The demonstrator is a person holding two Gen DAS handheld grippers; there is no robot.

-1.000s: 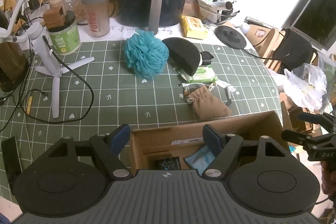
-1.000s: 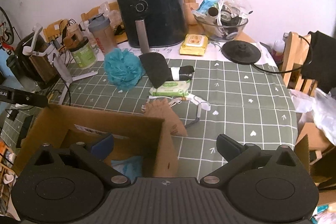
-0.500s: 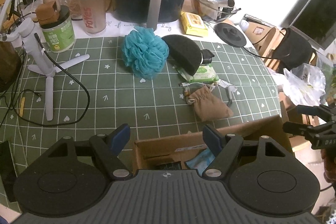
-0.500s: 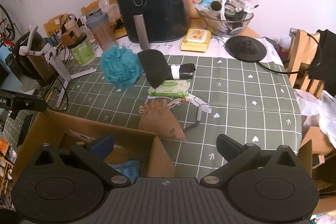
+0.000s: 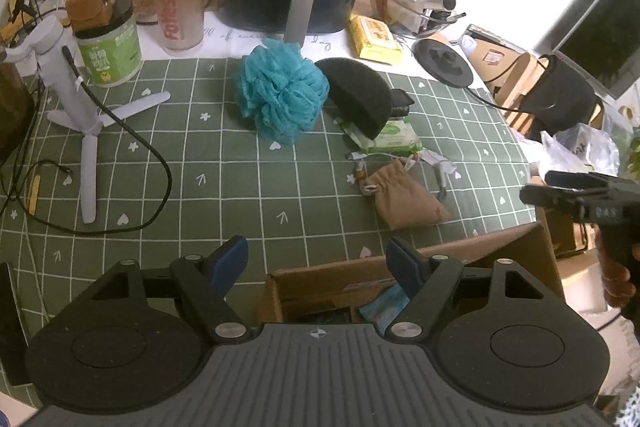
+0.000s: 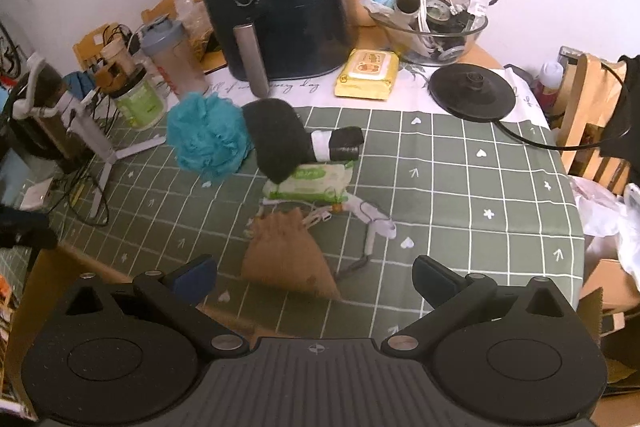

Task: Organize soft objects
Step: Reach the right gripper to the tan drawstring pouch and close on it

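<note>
Green checked tablecloth (image 5: 240,179) is carrying a tan drawstring pouch (image 6: 286,259) near its front edge, both grippers, left (image 5: 316,259) and right (image 6: 314,273), hovering spread, gripping nothing.

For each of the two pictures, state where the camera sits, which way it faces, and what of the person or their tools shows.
Left wrist: on the left gripper, tilted down over the cardboard box; the right gripper shows at the right edge.
Right wrist: on the right gripper, tilted down at the tan pouch.
Both share the teal bath pouf, pouch and air fryer.
</note>
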